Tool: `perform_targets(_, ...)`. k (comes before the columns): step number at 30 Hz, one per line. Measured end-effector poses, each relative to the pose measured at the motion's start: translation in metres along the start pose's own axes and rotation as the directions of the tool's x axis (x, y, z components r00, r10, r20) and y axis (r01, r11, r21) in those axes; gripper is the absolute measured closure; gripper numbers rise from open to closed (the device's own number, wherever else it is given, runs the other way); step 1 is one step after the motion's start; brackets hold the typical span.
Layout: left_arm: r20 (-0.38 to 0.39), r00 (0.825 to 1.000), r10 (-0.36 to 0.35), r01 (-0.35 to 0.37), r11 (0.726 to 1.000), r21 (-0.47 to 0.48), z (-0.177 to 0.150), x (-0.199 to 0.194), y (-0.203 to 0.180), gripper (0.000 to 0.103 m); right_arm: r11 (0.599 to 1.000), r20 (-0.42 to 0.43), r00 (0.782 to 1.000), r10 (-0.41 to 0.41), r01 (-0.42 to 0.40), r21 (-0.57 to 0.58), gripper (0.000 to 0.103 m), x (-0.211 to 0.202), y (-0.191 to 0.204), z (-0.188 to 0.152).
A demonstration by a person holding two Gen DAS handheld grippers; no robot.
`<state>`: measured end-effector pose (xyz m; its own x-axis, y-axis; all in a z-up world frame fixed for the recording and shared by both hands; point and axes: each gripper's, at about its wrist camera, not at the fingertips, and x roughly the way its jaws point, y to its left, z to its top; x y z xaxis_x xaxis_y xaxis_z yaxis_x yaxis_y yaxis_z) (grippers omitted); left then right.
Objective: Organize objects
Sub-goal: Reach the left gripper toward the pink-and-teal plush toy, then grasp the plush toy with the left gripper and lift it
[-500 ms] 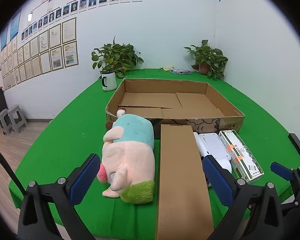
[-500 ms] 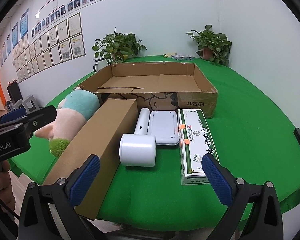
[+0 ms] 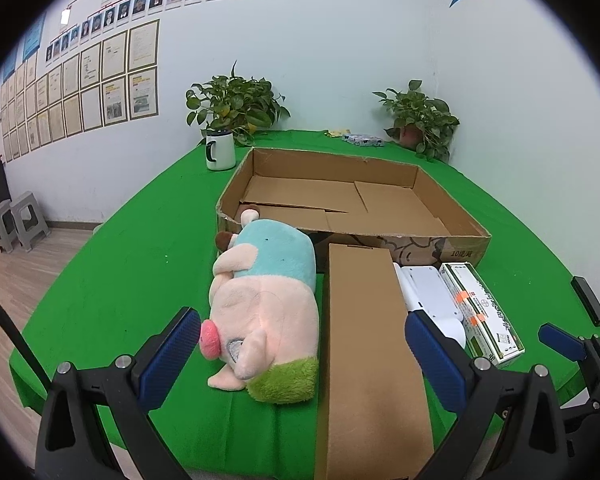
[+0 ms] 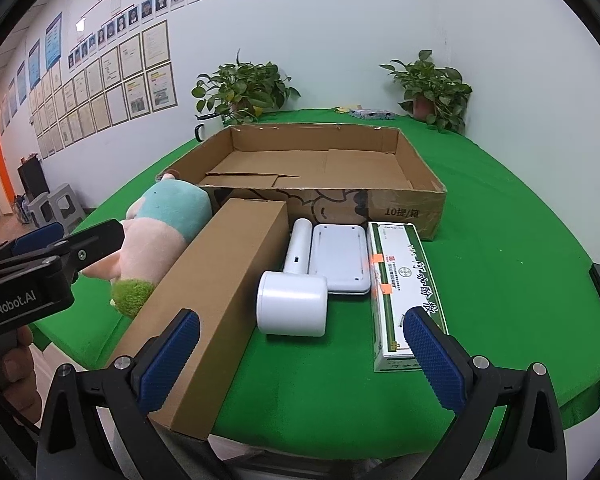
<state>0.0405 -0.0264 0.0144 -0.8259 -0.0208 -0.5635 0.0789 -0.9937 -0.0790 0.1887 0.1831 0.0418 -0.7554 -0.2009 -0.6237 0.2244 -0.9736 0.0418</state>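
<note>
**Both grippers wide, nothing held**

Left wrist view: your left gripper (image 3: 302,346) is spread fully, empty, over the fuzzy plush (image 3: 266,308) and the long carton (image 3: 370,344) beside it. The mug (image 3: 220,150) shows whole here.

Right wrist view: your right gripper (image 4: 300,348) gapes wide, holding nothing. Only here you see the smooth white cylinder (image 4: 294,306), flat pad (image 4: 340,258) and green-striped pack (image 4: 404,286), before the open tray (image 4: 404,200).

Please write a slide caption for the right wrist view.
Open right gripper above long carton, white handheld device and green-white box.
</note>
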Motion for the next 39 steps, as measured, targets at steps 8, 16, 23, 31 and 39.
perform_targets(8,-0.039,0.999,0.010,-0.009,1.000,0.025,-0.002,0.014,-0.006,0.001,0.998,-0.019,0.998,0.056,-0.055,0.019,0.001,0.024,-0.010,0.000)
perform_targets(16,-0.103,0.995,-0.003,0.006,0.999,0.031,0.010,0.036,0.001,0.001,0.970,0.038,0.972,0.234,-0.236,0.060,0.001,0.023,-0.022,-0.004)
perform_targets(23,-0.194,0.981,-0.013,0.014,1.000,0.004,0.000,0.067,0.024,0.001,0.912,0.061,0.913,0.404,-0.407,0.046,0.000,0.017,-0.010,0.004)
perform_targets(31,-0.240,0.964,-0.114,0.090,0.990,-0.108,-0.023,0.082,0.061,0.021,0.889,-0.007,0.889,0.458,-0.458,0.032,0.001,0.033,0.024,0.018)
perform_targets(39,-0.233,0.961,-0.151,0.114,0.980,-0.164,-0.030,0.057,0.082,0.038,0.878,-0.091,0.873,0.478,-0.478,0.023,0.002,0.057,0.061,0.064)
